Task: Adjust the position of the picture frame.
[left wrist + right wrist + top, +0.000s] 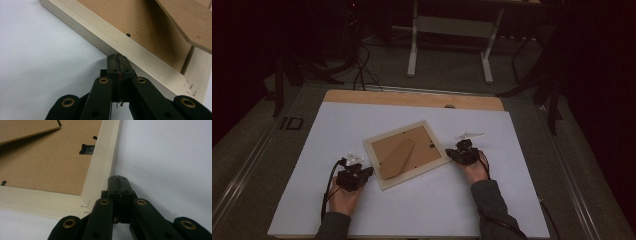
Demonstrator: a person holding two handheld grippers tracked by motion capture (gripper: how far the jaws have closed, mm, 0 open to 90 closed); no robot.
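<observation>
A pale wooden picture frame lies face down and askew on the white sheet, its brown backing board and folded stand facing up. My left gripper is shut with nothing in it, its tip touching the frame's outer edge near the front left corner. My right gripper is also shut and empty, its tip against the frame's right side by a corner. A small black turn clip sits on the backing near that side.
The white sheet covers most of the wooden tabletop. A white table leg frame and dark cables stand on the floor beyond the far edge. A small white plastic piece lies just behind my right gripper.
</observation>
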